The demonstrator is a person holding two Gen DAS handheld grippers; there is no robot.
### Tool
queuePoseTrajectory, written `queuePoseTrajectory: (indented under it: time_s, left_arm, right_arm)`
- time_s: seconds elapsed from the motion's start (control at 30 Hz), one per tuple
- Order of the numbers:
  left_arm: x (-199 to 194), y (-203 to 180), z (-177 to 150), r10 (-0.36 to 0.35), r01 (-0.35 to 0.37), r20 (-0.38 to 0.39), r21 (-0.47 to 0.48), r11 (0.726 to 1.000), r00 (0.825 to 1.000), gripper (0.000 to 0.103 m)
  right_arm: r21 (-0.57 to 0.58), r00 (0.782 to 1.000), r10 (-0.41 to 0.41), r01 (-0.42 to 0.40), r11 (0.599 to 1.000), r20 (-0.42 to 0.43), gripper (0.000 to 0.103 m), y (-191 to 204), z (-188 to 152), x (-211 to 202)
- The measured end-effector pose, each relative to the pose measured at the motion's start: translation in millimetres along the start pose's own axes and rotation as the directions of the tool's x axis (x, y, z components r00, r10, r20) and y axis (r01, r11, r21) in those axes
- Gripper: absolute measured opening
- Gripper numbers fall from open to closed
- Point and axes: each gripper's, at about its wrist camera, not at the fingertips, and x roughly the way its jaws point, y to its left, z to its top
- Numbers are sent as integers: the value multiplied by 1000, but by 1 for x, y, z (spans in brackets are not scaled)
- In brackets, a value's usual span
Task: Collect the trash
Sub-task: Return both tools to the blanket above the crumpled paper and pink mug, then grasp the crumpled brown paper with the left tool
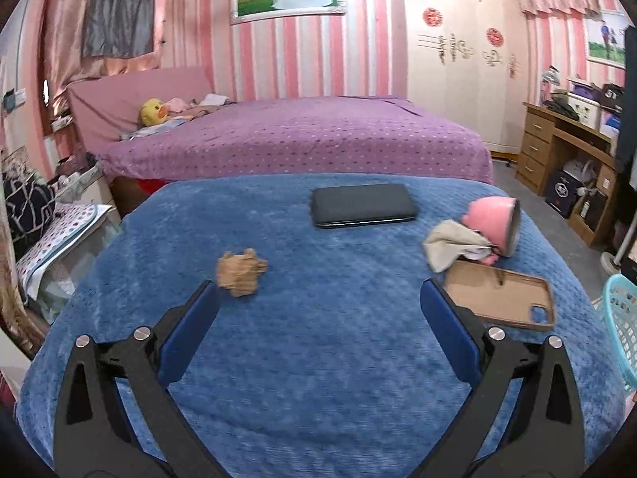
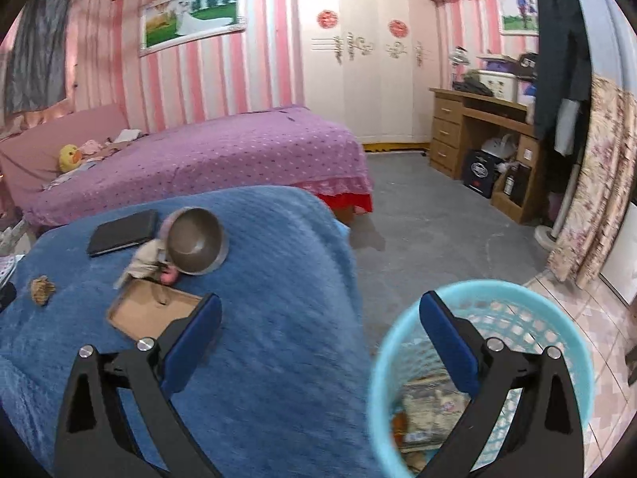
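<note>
While our left claw (image 1: 320,298) is wide open and holds nothing, we should slide it toward the brown paper ball (image 1: 240,271), just past its left finger on the blue blanket (image 1: 318,378). Our right claw (image 2: 320,310) (open, holding nothing too) waits by the blue basket (image 2: 573,362). Pinch the ball's middle, gently.

We saw a blue textured blanket (image 1: 318,358), tan crumpled paper (image 1: 241,271), black phone (image 1: 363,205), tan phone case (image 1: 501,294), bowl (image 2: 196,241) pink outside w/ dull grey inside, beige cloth (image 1: 450,243), light-blue lattice basket (image 2: 557,306). Bg: purple dotted bedspread (image 1: 298,135), pink/white striped walls (image 1: 278,59).
</note>
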Motion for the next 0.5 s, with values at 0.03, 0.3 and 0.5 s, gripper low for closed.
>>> queuePoseTrajectory:
  time_s: [0.03, 0.3, 0.5]
  left_arm:
    - [2, 7, 1, 2, -3, -4, -13, 1000, 1000, 97]
    - [17, 47, 7, 44, -47, -34, -98, 994, 998, 97]
    - [28, 68, 7, 96, -101, -45, -103, 990, 994, 97]
  right_arm:
    - [-9, 1000, 18, -18, 1000, 1, 97, 9, 2, 1]
    - [-110, 994, 111, -111, 988, -4, 97, 78, 10, 8]
    - [-141, 984, 177, -174, 975, 11, 97, 115, 24, 17]
